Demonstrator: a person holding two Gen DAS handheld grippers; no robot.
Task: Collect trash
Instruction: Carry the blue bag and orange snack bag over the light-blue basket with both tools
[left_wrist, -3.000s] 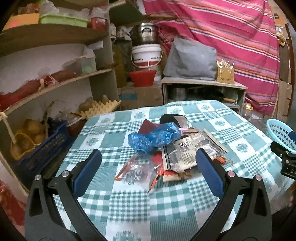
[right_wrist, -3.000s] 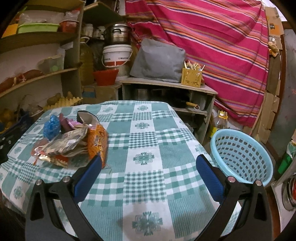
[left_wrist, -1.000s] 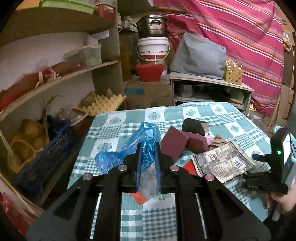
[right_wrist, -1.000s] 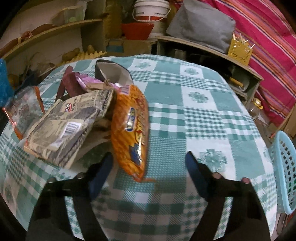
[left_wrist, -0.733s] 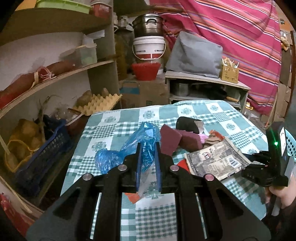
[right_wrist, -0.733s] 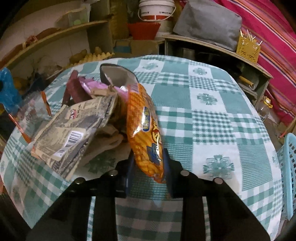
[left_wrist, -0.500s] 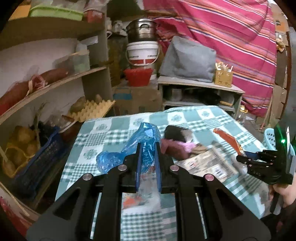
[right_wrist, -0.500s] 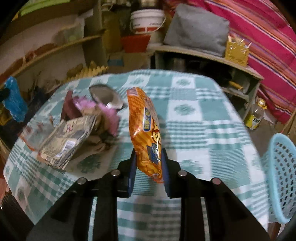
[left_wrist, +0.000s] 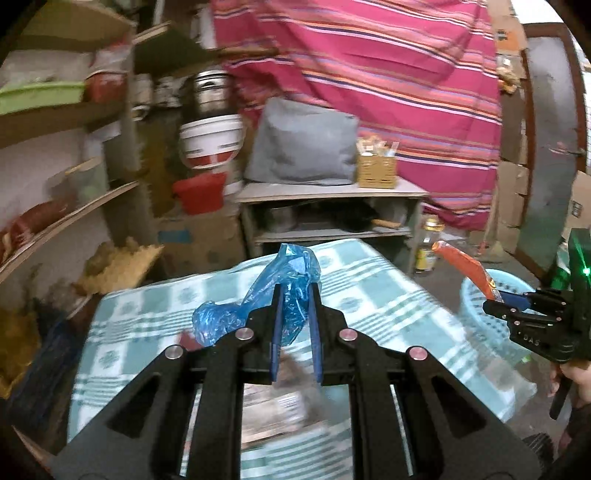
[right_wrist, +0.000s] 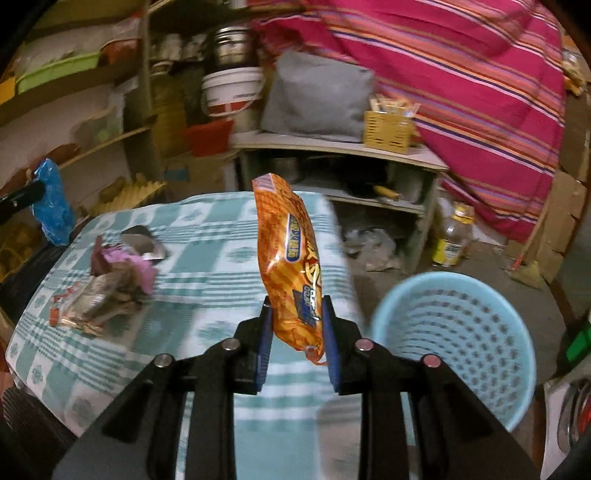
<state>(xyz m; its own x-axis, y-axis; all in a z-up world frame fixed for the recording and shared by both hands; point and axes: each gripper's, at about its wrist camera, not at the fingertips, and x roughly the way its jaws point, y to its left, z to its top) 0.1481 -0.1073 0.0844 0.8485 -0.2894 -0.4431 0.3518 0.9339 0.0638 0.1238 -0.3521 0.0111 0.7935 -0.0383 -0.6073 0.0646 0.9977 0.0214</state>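
Note:
My left gripper (left_wrist: 294, 295) is shut on a crumpled blue plastic bag (left_wrist: 258, 299), lifted above the checked table (left_wrist: 373, 280). In the right wrist view my right gripper (right_wrist: 296, 317) is shut on an orange snack packet (right_wrist: 291, 266) that stands upright between the pads, clear of the table. A light blue mesh basket (right_wrist: 454, 339) stands on the floor just right of that packet. The left wrist view shows the right gripper (left_wrist: 496, 299) with the packet (left_wrist: 467, 271) in front of the basket (left_wrist: 476, 310). A heap of wrappers (right_wrist: 107, 288) lies on the table's left part.
Shelves with boxes and sacks (left_wrist: 55, 206) line the left wall. A low wooden stand (right_wrist: 343, 155) carries a grey cushion (right_wrist: 317, 99) and a yellow holder (right_wrist: 388, 131) behind the table. A bottle (right_wrist: 452, 236) stands on the floor beyond the basket.
Both grippers have risen and swung right, toward the basket. The right jaws shut on the orange packet and lifted it off the table. The blue bag stays gripped in the left.

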